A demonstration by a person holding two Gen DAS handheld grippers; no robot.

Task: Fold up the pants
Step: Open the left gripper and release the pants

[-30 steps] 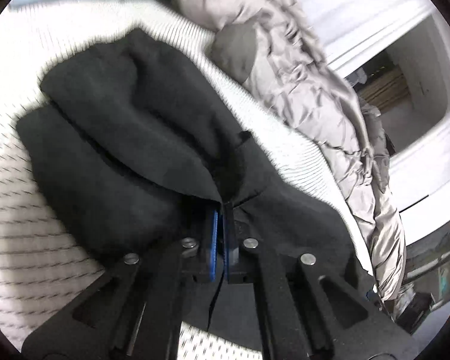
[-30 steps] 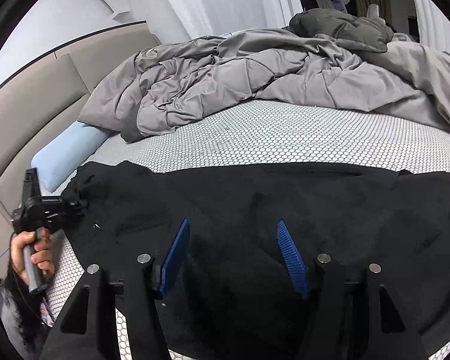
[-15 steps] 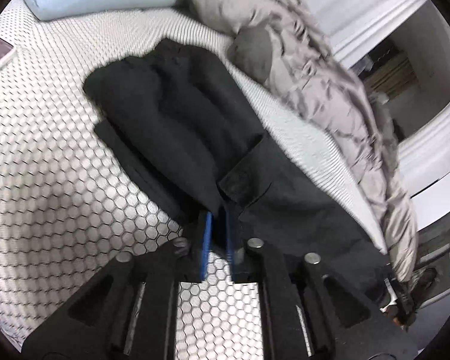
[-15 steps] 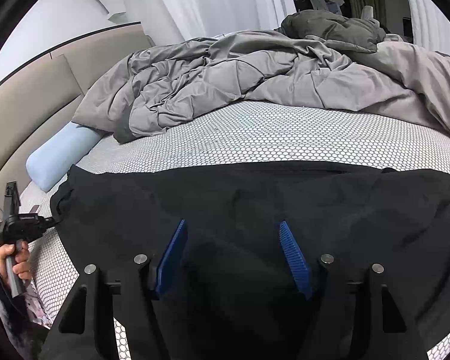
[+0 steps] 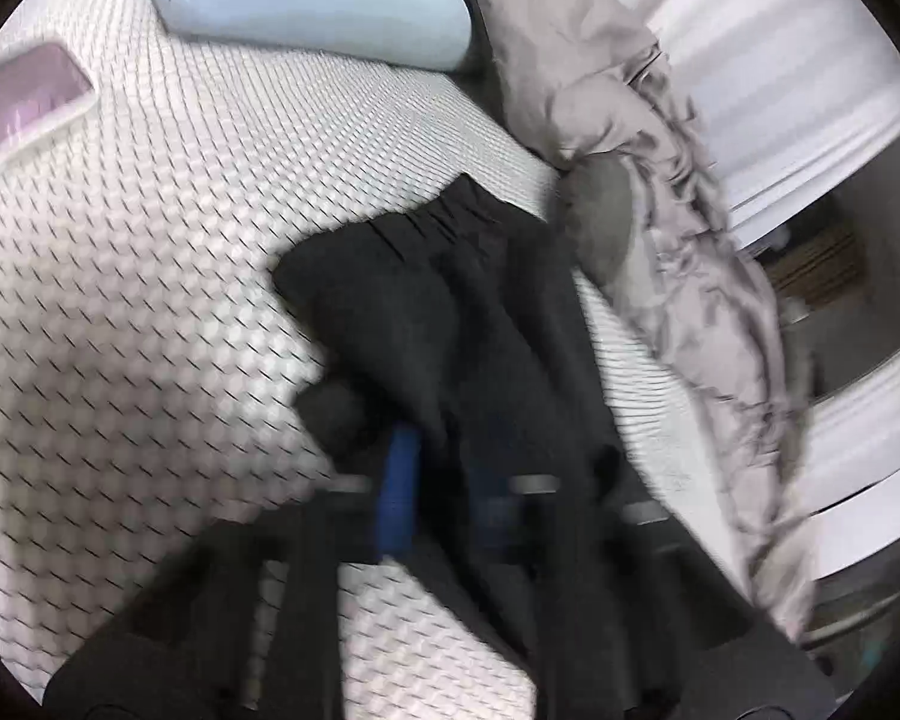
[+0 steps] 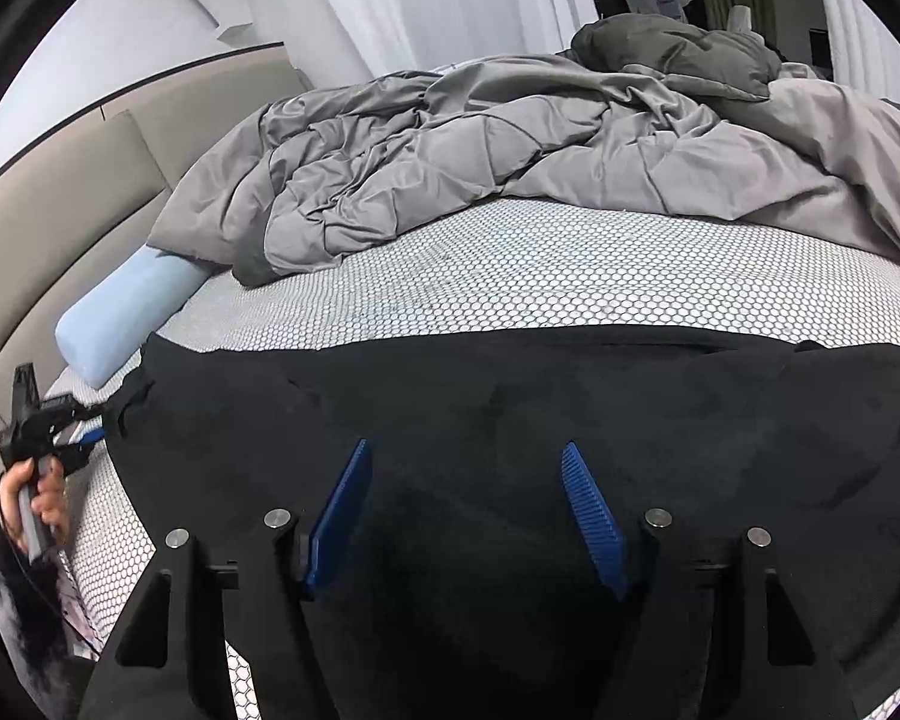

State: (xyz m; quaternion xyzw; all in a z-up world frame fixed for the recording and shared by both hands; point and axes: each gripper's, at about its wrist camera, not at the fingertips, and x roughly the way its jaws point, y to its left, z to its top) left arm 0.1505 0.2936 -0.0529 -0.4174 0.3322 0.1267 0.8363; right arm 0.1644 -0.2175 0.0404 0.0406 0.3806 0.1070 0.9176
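Since the earlier frame the left gripper (image 5: 444,492) has loosened: its jaws, clenched before, now stand slightly apart around the black pants' (image 6: 510,420) edge, though blur hinders certainty. The pants lie spread on the bed (image 6: 570,276). The right gripper (image 6: 468,480) hovers released above them. No writing is legible.

Pants (image 6: 510,420): black cloth, matt, soft-napped. Bed (image 6: 540,276) cover: white fabric printed with fine dark hexagons, flat finish. Duvet (image 6: 510,156): grey quilted cloth, crumpled, faint sheen (almost satiny in the left wrist view). Pillow (image 6: 120,318): pale blue, smooth. Headboard (image 6: 48,228): beige upholstery, matt. Right claw (image 6: 468,516): black matt plastic frame, bright metal screw heads, blue ribbed pads (image 6: 594,516).
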